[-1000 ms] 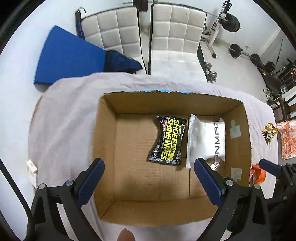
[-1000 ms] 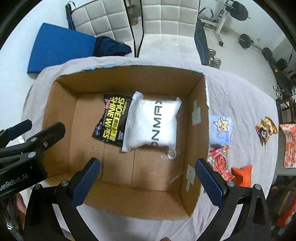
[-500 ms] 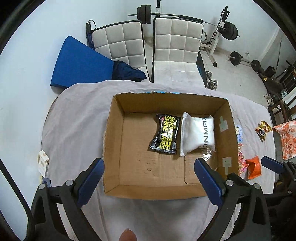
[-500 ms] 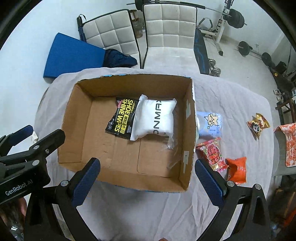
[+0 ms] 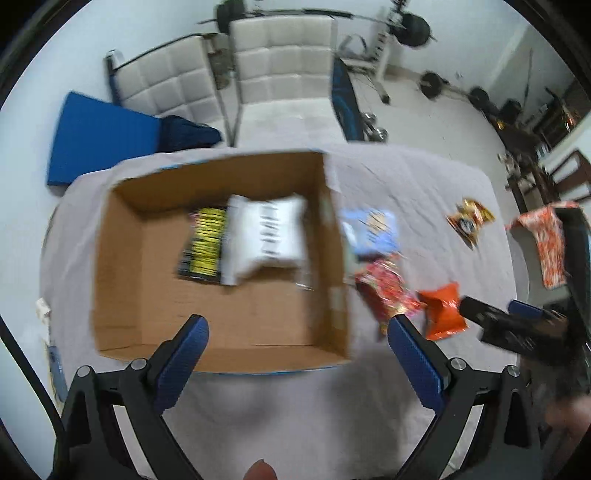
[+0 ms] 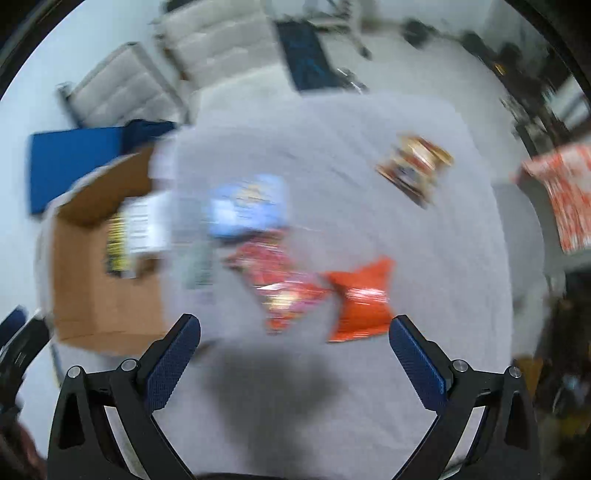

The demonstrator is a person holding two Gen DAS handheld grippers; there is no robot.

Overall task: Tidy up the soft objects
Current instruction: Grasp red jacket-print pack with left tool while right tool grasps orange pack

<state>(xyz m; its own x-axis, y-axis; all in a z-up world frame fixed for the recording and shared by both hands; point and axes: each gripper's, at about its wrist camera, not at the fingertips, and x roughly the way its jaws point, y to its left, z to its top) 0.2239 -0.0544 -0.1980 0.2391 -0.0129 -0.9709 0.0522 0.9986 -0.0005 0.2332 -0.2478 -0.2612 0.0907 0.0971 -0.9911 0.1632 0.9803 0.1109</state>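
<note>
An open cardboard box (image 5: 122,280) (image 6: 85,295) sits on a grey-clothed table (image 5: 424,192). Inside lie a black-and-yellow wipes pack (image 5: 205,245) and a white pouch (image 5: 266,234). To the right of the box lie a light blue packet (image 5: 371,229) (image 6: 247,205), a red packet (image 5: 386,291) (image 6: 280,284), an orange packet (image 5: 443,310) (image 6: 364,299) and a gold packet (image 5: 469,218) (image 6: 415,168). My left gripper (image 5: 295,339) is open and empty above the box's near right corner. My right gripper (image 6: 293,336) is open and empty, just short of the red and orange packets. Both views are blurred.
Two white padded chairs (image 5: 280,62) and a blue mat (image 5: 99,138) stand beyond the table. Gym weights (image 5: 417,26) are at the back right. An orange patterned cloth (image 5: 546,236) lies at the table's right edge.
Both grippers have swung to the right. The box has slid to the left in both views, and the loose packets now lie ahead of the right gripper. Both grippers stay open.
</note>
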